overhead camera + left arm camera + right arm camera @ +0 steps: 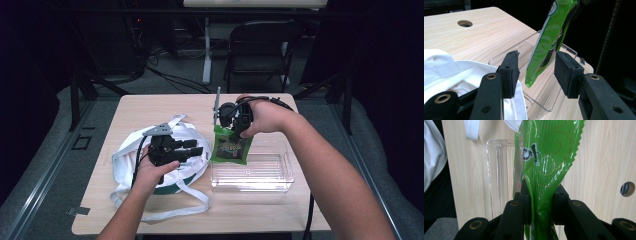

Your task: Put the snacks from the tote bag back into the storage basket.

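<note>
My right gripper (233, 131) (541, 195) is shut on the top edge of a green snack packet (231, 148) (546, 152). The packet hangs down over the left end of a clear plastic container (260, 172) (499, 170) on the wooden table (150, 107). My left gripper (198, 148) (537, 66) is open and points right, above a white cloth bag (127, 150) (454, 72). In the left gripper view the packet (549, 37) hangs beyond the gap between the pads (511, 70), and they do not touch it. The container (499, 58) lies behind it.
The bag's long straps (175, 207) trail toward the table's front edge. A round cable hole (464, 23) (627, 188) sits in the tabletop. A black folding chair (260, 45) stands behind the table. The right gripper's cable (309, 215) hangs off the front right.
</note>
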### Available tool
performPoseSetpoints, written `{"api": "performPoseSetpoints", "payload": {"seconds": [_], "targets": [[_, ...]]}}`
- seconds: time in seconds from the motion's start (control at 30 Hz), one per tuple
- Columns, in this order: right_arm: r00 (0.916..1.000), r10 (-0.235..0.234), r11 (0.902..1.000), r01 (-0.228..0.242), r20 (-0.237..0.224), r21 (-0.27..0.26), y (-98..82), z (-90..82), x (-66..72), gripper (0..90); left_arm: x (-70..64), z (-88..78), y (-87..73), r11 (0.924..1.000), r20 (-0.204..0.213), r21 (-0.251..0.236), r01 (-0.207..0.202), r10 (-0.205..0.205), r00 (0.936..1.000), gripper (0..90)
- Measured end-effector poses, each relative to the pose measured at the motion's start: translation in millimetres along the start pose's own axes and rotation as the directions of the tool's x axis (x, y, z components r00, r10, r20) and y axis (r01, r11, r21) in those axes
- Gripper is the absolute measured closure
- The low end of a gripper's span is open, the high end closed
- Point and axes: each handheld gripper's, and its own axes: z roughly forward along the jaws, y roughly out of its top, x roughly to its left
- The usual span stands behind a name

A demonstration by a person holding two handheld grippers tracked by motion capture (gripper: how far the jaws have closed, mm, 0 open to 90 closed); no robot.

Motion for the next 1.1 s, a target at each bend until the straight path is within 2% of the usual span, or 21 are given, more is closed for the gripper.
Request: {"api": "performPoseSetpoints", "payload": {"seconds": [0.4, 0.5, 0.73, 0.83, 1.1], "targets": [[0.9997, 0.008, 0.9989, -0.01, 0.024, 0.046, -5.5, 11.8, -10.1, 75.5, 5.9, -8.2, 0.7, 0.9999, -0.023, 0.001, 0.012, -0.012, 0.9997, 54.3], [0.9995, 0.011, 0.9991, -0.012, 0.031, 0.04, -6.7, 14.0, -11.2, 75.5, 6.8, -9.0, 0.6, 0.9999, -0.026, 0.0, 0.014, -0.014, 0.9996, 54.3], [0.9986, 0.006, 0.9967, -0.01, 0.052, 0.08, -10.1, 21.2, -16.6, 75.5, 10.4, -12.6, 0.4, 0.9998, -0.038, -0.006, 0.022, -0.022, 0.9991, 54.3], [0.9985, 0.016, 0.9978, -0.019, 0.052, 0.063, -12.1, 24.1, -17.5, 75.5, 10.9, -13.2, 0.3, 0.9997, -0.042, -0.005, 0.025, -0.025, 0.9988, 54.3], [0.9979, 0.021, 0.9963, -0.026, 0.061, 0.081, -17.2, 38.8, -22.0, 75.4, 13.3, -13.8, -0.4, 0.9997, -0.049, -0.002, 0.024, -0.024, 0.9985, 54.3]]}}
